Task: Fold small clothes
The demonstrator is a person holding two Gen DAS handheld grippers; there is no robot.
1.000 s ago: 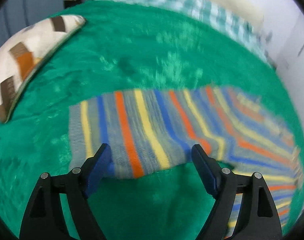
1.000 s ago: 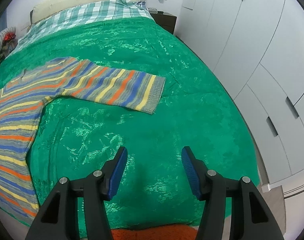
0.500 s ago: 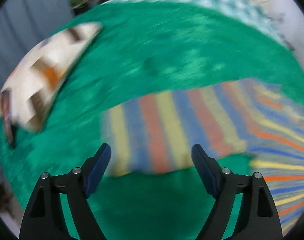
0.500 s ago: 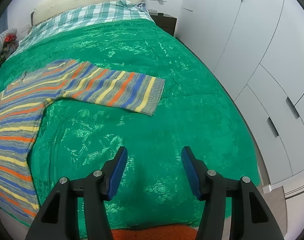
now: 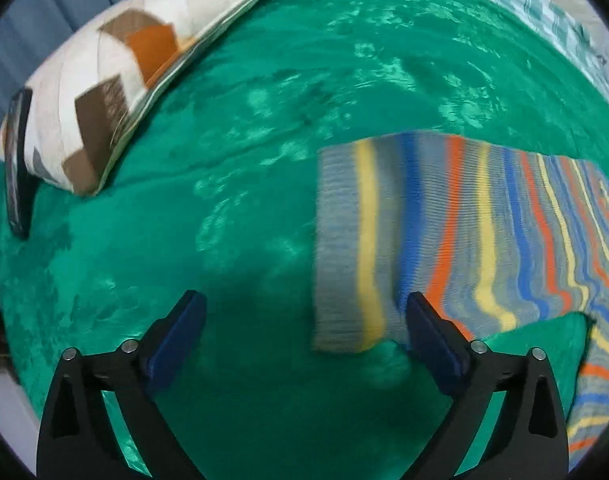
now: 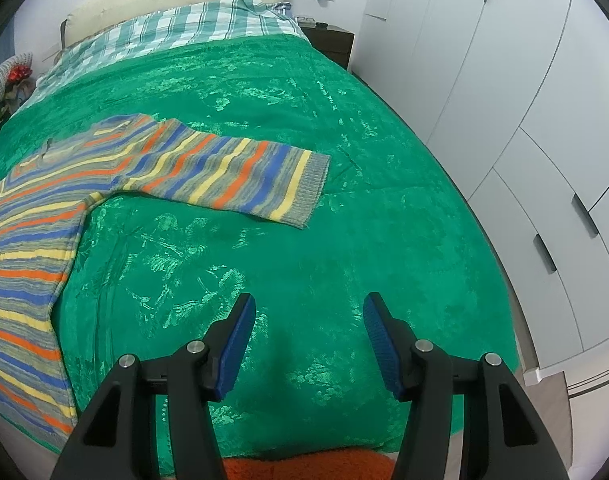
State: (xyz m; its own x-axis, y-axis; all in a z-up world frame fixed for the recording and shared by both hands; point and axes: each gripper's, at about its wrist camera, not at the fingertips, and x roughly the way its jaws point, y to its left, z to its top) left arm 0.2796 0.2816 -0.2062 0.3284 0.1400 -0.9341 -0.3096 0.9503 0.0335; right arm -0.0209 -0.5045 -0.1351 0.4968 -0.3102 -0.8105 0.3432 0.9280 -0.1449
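A striped sweater (image 6: 36,208) in grey, blue, orange and yellow lies flat on a green bedspread (image 6: 304,240). In the left wrist view its left sleeve (image 5: 424,232) reaches left and ends in a grey cuff (image 5: 336,240). My left gripper (image 5: 304,320) is open and empty, with the cuff just ahead of its right finger (image 5: 432,336). In the right wrist view the other sleeve (image 6: 240,176) stretches right. My right gripper (image 6: 308,332) is open and empty over bare bedspread, well short of that sleeve.
A patterned cream, brown and orange pillow (image 5: 116,72) lies at the bed's left edge, with a dark phone (image 5: 16,160) leaning on it. A checked sheet (image 6: 176,36) and headboard are at the far end. White wardrobes (image 6: 524,100) stand along the right side.
The left gripper has swung left, so the sleeve cuff has shifted from between its fingers toward the right finger. The right gripper has barely moved. Both stay open.
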